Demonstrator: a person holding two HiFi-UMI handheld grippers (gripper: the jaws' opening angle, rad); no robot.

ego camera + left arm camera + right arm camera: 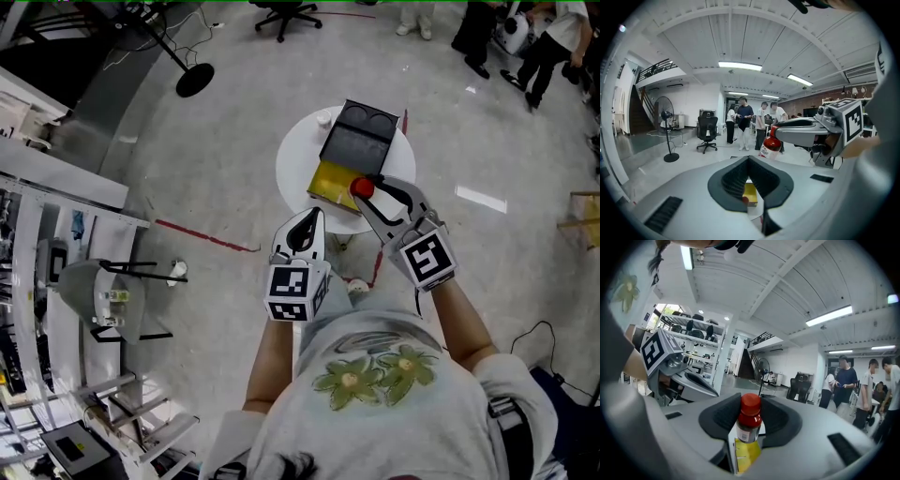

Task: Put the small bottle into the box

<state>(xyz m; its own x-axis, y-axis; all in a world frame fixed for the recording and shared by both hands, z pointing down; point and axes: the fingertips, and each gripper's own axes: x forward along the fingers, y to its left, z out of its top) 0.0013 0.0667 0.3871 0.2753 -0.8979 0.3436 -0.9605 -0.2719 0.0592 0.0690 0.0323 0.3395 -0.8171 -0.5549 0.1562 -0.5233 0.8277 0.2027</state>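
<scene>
A small bottle (362, 187) with a red cap and a dark body is clamped between the jaws of my right gripper (367, 193); it hangs over the near end of the box. That box (359, 141) is a black tray with a yellow part (332, 180) and lies on a round white table (293, 164). In the right gripper view the bottle (749, 420) stands upright in the jaws with the yellow part (746, 452) under it. My left gripper (306, 231) hovers at the table's near edge with its jaws together and nothing in them. From the left gripper view the bottle (770, 145) shows to the right.
A fan stand (194, 79) and an office chair (286, 13) stand on the floor beyond the table. People (544, 45) are at the far right. Shelving (56, 281) fills the left side. A red tape line (206, 235) crosses the floor.
</scene>
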